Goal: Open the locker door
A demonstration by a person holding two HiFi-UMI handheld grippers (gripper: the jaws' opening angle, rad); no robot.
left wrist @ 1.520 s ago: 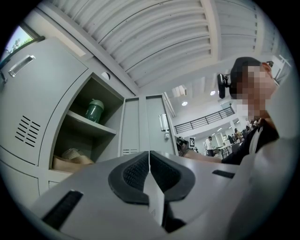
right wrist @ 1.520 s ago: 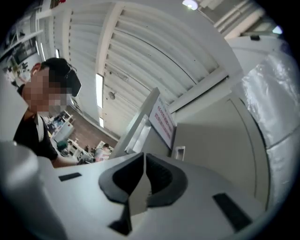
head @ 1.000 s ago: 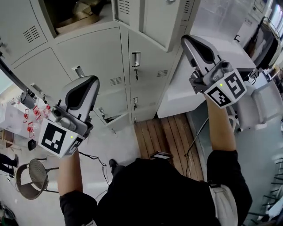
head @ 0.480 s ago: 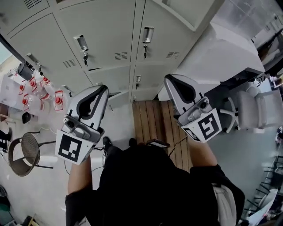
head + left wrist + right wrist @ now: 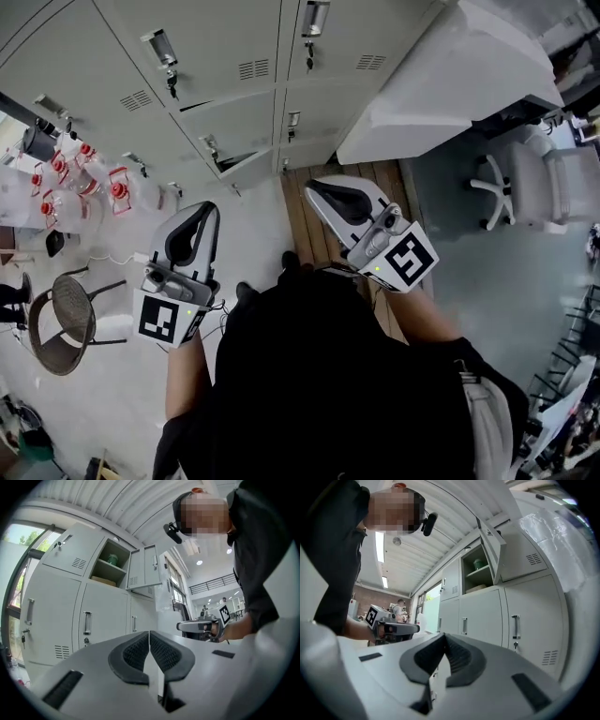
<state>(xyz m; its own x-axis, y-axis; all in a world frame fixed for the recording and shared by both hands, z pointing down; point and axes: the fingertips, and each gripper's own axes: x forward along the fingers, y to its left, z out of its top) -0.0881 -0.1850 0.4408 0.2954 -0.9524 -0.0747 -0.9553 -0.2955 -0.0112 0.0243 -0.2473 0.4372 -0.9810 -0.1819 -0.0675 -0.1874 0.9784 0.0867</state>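
Left gripper (image 5: pixel 149 637): lower centre of frame, jaws together, ribbed pads meeting at the tips, nothing between them. A bank of grey lockers (image 5: pixel 56 616) fills the left half, lower doors closed, upright handles fitted. One upper compartment (image 5: pixel 110 569), upper centre, stands open, its door (image 5: pixel 150 569) swung out to the right. Inside are a green item (image 5: pixel 112 558) and a tan box (image 5: pixel 104 580). Right gripper (image 5: pixel 183 626): centre right, lying level, held in a hand (image 5: pixel 218 630). The person's dark garment (image 5: pixel 262 550) covers the upper right.
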